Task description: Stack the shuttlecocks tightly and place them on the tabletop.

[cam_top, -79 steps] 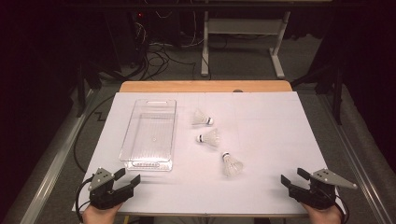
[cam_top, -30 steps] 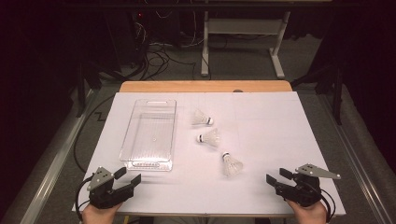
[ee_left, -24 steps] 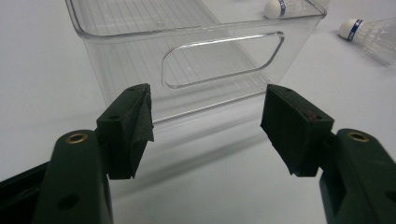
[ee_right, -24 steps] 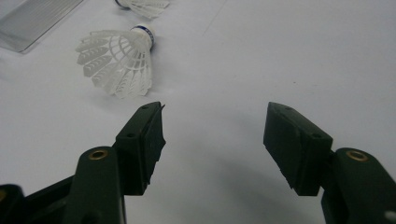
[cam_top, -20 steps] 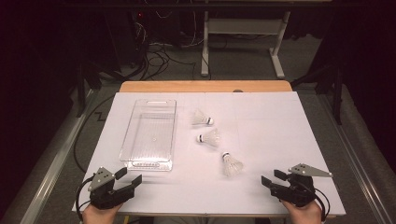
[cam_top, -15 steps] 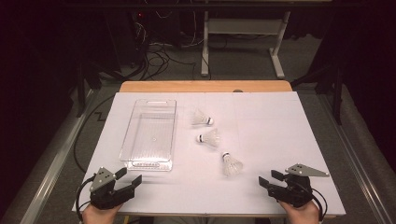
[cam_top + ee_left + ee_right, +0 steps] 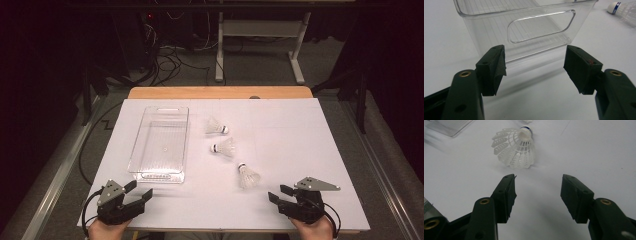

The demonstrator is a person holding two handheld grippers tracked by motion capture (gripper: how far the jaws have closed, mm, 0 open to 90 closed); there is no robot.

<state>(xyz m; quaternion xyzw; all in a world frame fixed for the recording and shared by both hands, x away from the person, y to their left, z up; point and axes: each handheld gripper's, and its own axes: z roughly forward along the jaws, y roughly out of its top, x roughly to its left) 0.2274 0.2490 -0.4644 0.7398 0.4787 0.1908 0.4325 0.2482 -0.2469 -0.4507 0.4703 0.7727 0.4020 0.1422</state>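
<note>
Three white shuttlecocks lie on the white table: one at the back (image 7: 216, 127), one in the middle (image 7: 223, 147), one nearest me (image 7: 247, 176). A clear plastic bin (image 7: 160, 145) stands left of them. My right gripper (image 7: 278, 193) sits near the front edge, a little right of the nearest shuttlecock (image 7: 515, 148), which lies just beyond its jaws. Its jaws have just been closing, and the right gripper (image 7: 537, 192) is still open with nothing between them. My left gripper (image 7: 140, 189) rests at the front left, open and empty (image 7: 535, 67), facing the bin's near end wall (image 7: 524, 25).
A wooden strip (image 7: 220, 92) edges the table's far side. Cables and a metal stand's legs (image 7: 260, 55) lie on the dark floor beyond. A shuttlecock (image 7: 624, 10) shows at the left gripper view's top right, and the bin's corner (image 7: 446, 126) at the right gripper view's top left.
My right gripper has slid left along the front edge toward the nearest shuttlecock, and its jaws have narrowed. The left gripper has stayed in place.
</note>
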